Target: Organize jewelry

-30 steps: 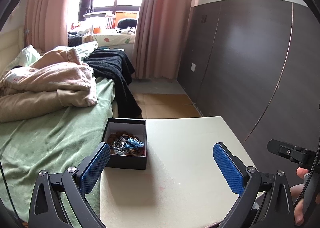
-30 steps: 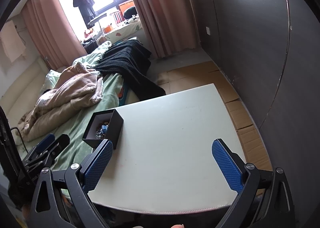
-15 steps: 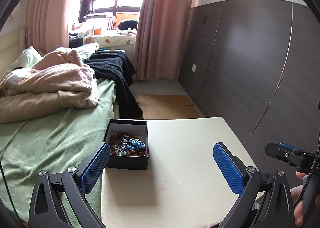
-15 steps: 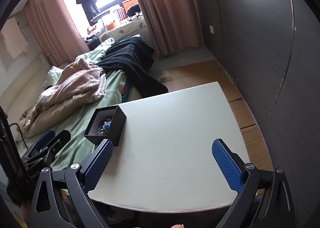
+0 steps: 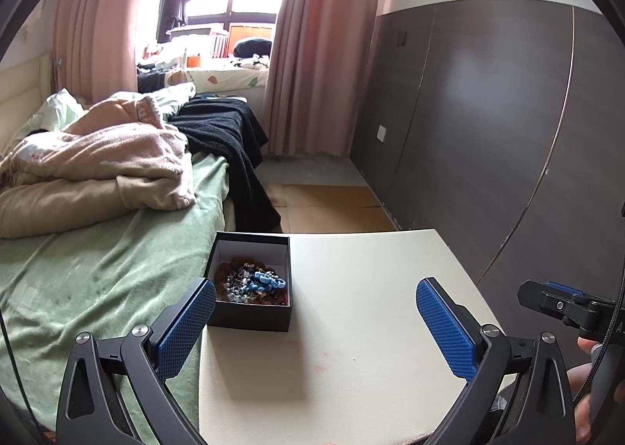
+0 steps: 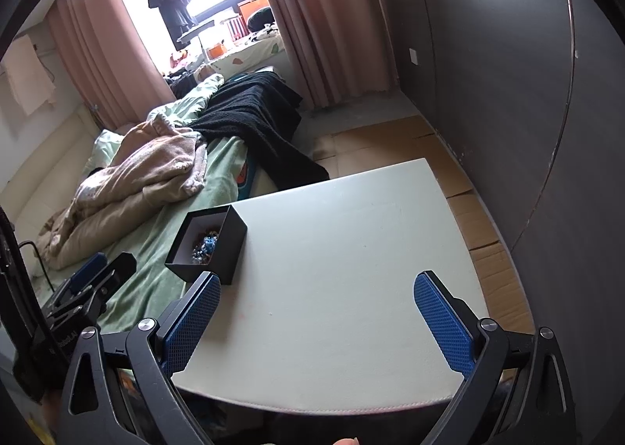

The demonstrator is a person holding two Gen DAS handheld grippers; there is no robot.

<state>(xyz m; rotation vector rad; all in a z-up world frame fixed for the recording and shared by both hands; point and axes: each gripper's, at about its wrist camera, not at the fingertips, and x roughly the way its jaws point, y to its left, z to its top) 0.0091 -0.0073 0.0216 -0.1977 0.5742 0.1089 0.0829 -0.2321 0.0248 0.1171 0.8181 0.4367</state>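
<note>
A small black box (image 5: 250, 318) stands open on the left edge of a white table (image 5: 351, 347). It holds a tangle of jewelry (image 5: 250, 284), brown and grey beads with a light blue piece on top. My left gripper (image 5: 316, 324) hangs open above the table's near part, its left finger just short of the box. In the right wrist view the same box (image 6: 228, 246) shows its jewelry (image 6: 205, 246) at the table's (image 6: 351, 269) left edge. My right gripper (image 6: 318, 322) is open over the near edge, empty.
A bed with a green sheet (image 5: 90, 281), beige blankets (image 5: 97, 164) and a black throw (image 5: 230, 132) lies left of the table. A dark panelled wall (image 5: 488, 132) runs along the right. Cardboard (image 6: 480, 218) covers the floor. A hand (image 5: 590, 398) holds the right gripper.
Both grippers have crept forward toward the table and the box, which now looks slightly larger and nearer. Both stay open and empty.
</note>
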